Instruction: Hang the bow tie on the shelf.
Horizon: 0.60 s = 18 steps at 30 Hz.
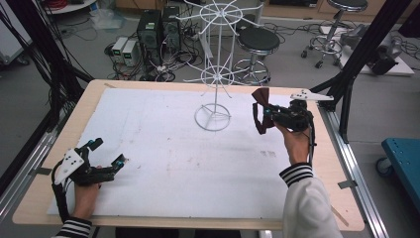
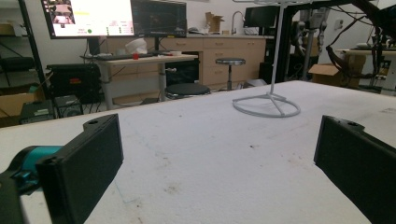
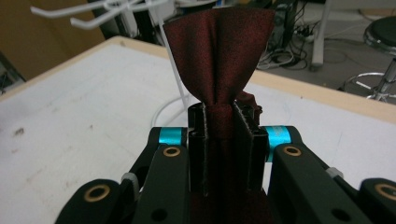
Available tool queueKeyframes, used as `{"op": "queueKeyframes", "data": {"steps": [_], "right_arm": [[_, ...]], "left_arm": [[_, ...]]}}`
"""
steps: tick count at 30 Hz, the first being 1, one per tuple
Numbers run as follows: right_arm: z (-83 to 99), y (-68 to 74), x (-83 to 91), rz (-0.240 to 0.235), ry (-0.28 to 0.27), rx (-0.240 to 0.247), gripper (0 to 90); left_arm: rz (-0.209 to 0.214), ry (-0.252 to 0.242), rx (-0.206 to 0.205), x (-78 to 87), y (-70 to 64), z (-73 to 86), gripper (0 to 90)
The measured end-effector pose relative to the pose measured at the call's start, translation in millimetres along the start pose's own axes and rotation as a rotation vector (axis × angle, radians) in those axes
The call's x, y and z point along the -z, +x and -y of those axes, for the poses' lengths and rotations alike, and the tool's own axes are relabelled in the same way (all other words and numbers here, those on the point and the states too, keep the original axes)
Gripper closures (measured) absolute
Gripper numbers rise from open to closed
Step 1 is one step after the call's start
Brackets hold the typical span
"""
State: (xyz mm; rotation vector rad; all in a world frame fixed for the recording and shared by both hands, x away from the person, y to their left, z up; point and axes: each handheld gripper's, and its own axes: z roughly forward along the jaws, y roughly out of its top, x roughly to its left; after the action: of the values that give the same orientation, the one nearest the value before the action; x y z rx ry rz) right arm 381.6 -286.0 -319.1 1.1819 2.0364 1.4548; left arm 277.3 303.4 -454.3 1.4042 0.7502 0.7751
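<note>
Dark-red bow tie (image 3: 219,60), pinched at its middle by the closed right hand-held gripper (image 1: 266,115) above the worktop (image 1: 163,148) beside the white wire rack (image 1: 216,74), should probably be lifted level toward a hook, while the left hand-held gripper (image 1: 106,152) rests open, holding nothing.

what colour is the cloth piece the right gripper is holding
Dark red, a maroon bow tie; clearest in the right gripper view, pinched in the right gripper.
</note>
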Motion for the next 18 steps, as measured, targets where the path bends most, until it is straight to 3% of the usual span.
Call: {"op": "queueKeyframes", "data": {"steps": [18], "right_arm": [[-30.1,6.7,2.9,0.024,-0.065,0.046,77.3]], "left_arm": [[-0.002,-0.001,0.003,0.1,0.2,0.1,1.7]]}}
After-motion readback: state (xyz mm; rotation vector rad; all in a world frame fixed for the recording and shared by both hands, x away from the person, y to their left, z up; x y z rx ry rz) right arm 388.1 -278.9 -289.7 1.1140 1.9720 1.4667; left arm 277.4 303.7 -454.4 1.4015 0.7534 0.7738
